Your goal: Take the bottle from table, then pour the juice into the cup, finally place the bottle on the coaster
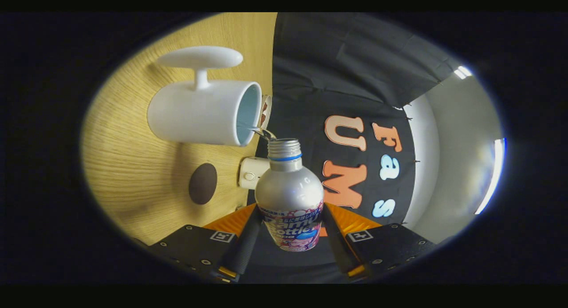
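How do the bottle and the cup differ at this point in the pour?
The bottle is silvery metal with a printed label; the cup is plain white with a handle. The bottle is clamped between the jaws of the gripper; the cup stands free on the wooden table. The bottle's threaded mouth is narrow, the cup's wide. Both are uncovered, mouths close together, a thin stream running between them.

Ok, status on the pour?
Gripper shut on bottle. Bottle tipped, thin stream running into cup. Coaster free beside the cup.
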The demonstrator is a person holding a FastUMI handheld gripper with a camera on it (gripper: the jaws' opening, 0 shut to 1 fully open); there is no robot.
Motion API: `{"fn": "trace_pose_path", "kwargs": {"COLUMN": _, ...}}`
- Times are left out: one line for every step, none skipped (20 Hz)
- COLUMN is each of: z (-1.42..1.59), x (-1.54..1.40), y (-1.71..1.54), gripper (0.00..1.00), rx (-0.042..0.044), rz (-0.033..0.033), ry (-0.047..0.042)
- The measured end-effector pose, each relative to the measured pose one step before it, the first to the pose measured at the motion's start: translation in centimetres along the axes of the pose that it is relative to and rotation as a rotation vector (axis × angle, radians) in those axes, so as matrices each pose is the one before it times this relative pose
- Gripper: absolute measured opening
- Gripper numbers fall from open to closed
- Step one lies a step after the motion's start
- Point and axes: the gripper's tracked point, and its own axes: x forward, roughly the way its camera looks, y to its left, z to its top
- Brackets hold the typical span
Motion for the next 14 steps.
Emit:
{"fn": "trace_pose_path", "kwargs": {"z": -0.013, "x": 0.008, "y": -0.043, "gripper": 0.77, "rx": -0.00243, "rz": -0.00098, "ry": 0.00032}}
{"fn": "trace_pose_path", "kwargs": {"z": 0.101, "x": -0.065, "y": 0.004, "gripper": 0.77, "rx": -0.00211, "rz": 0.00182, "ry": -0.00246}}
{"fn": "trace_pose_path", "kwargs": {"z": 0.051, "x": 0.055, "y": -0.050, "gripper": 0.77, "rx": -0.00240, "rz": -0.00006, "ry": -0.00107}}
{"fn": "trace_pose_path", "kwargs": {"z": 0.035, "x": 0.027, "y": -0.053, "gripper": 0.77, "rx": -0.00335, "rz": 0.00276, "ry": -0.00277}}
{"fn": "trace_pose_path", "kwargs": {"z": 0.022, "x": -0.003, "y": -0.006, "gripper": 0.77, "rx": -0.00257, "rz": -0.00110, "ry": -0.00156}}
{"fn": "trace_pose_path", "kwargs": {"z": 0.079, "x": -0.067, "y": -0.069, "gripper": 0.77, "rx": -0.00313, "rz": -0.00013, "ry": -0.00110}}
{"fn": "trace_pose_path", "kwargs": {"z": 0.013, "x": 0.013, "y": -0.131, "gripper": 0.77, "rx": -0.00226, "rz": -0.00232, "ry": -0.00111}}
{"fn": "trace_pose_path", "kwargs": {"z": -0.002, "x": 0.009, "y": -0.066, "gripper": 0.77, "rx": -0.00281, "rz": -0.00231, "ry": -0.00070}}
{"fn": "trace_pose_path", "kwargs": {"z": 0.010, "x": 0.058, "y": -0.044, "gripper": 0.77, "rx": -0.00159, "rz": -0.00198, "ry": 0.00093}}
{"fn": "trace_pose_path", "kwargs": {"z": 0.059, "x": -0.054, "y": -0.014, "gripper": 0.77, "rx": -0.00111, "rz": 0.00018, "ry": -0.00146}}
{"fn": "trace_pose_path", "kwargs": {"z": 0.024, "x": 0.089, "y": -0.162, "gripper": 0.77, "rx": -0.00438, "rz": -0.00115, "ry": -0.00129}}
{"fn": "trace_pose_path", "kwargs": {"z": 0.035, "x": 0.056, "y": -0.181, "gripper": 0.77, "rx": -0.00649, "rz": -0.00074, "ry": -0.00219}}
{"fn": "trace_pose_path", "kwargs": {"z": -0.009, "x": 0.034, "y": -0.089, "gripper": 0.77, "rx": -0.00697, "rz": -0.00255, "ry": -0.00171}}
{"fn": "trace_pose_path", "kwargs": {"z": -0.002, "x": -0.022, "y": -0.058, "gripper": 0.77, "rx": -0.00642, "rz": 0.00041, "ry": -0.00145}}
